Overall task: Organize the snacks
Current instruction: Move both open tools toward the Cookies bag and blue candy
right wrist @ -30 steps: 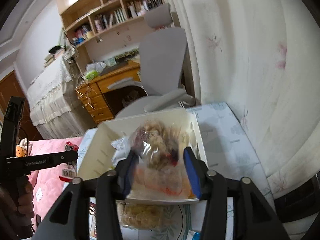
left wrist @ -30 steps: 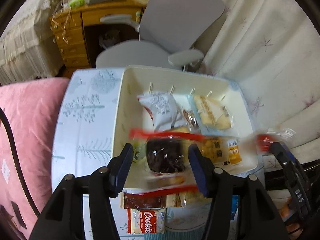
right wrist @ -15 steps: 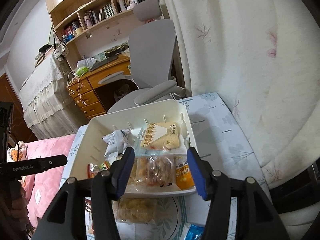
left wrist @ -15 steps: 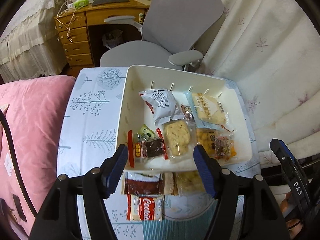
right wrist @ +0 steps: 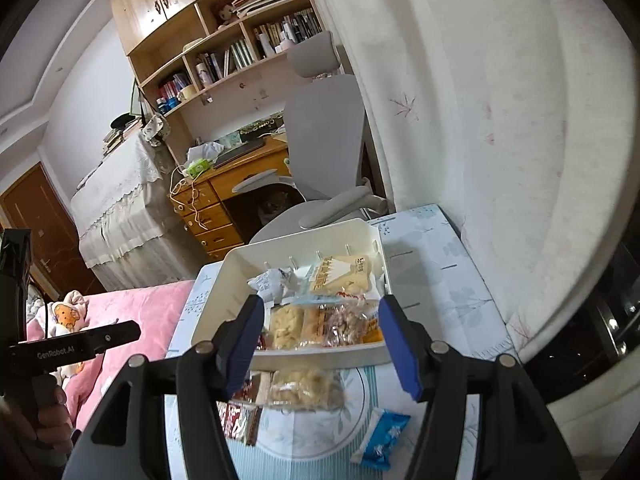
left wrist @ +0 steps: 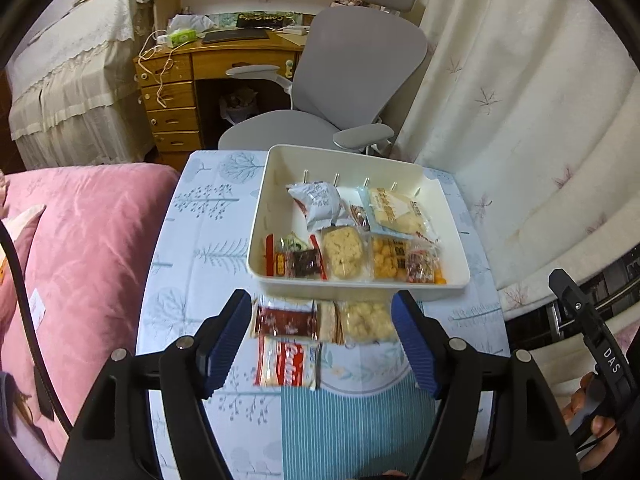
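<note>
Left wrist view: left tongs (left wrist: 320, 340) were wide open and empty above loose packets on the bench (left wrist: 192, 240), just short of the tray (left wrist: 452, 216). Right tongs (right wrist: 318, 340) were also open, holding nothing. Tray already held several snacks; judged mid-task, between picks. Next likely target: red cookie packet (left wrist: 286, 364) or puffed snack bag (left wrist: 366, 320), needing a drop and close. Blue packet (right wrist: 380, 436) lay nearer the right. Tray's near wall crowded the approach.

We see snack packets (left wrist: 347, 254) lying in a tray (left wrist: 258, 224) on the bench (left wrist: 192, 240); more packets (left wrist: 288, 344) lie before it, a swivel chair (left wrist: 360, 80) behind.
</note>
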`<state>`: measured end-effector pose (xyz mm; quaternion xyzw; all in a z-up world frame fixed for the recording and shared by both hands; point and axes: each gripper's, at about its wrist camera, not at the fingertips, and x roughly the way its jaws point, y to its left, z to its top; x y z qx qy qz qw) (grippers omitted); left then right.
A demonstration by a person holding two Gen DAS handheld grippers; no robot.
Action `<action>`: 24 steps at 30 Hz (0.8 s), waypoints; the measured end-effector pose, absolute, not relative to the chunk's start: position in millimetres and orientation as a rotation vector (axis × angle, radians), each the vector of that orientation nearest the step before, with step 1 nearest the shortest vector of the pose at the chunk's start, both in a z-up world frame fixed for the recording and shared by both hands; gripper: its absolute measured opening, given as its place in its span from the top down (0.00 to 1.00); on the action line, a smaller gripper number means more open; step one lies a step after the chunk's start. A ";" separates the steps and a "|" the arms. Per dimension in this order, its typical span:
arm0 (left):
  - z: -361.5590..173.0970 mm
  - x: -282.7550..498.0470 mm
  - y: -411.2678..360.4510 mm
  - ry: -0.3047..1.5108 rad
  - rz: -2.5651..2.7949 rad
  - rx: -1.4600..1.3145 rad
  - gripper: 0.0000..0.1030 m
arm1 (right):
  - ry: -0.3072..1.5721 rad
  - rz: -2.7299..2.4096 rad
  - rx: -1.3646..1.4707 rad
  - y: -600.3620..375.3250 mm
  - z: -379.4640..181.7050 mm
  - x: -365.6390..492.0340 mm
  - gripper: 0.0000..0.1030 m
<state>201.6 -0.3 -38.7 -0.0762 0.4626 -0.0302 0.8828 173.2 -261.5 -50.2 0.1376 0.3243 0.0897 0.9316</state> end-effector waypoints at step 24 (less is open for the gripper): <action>-126.8 156.5 -0.1 1.217 0.024 -0.108 0.29 | 1.076 0.172 0.415 -279.4 -116.0 144.7 0.42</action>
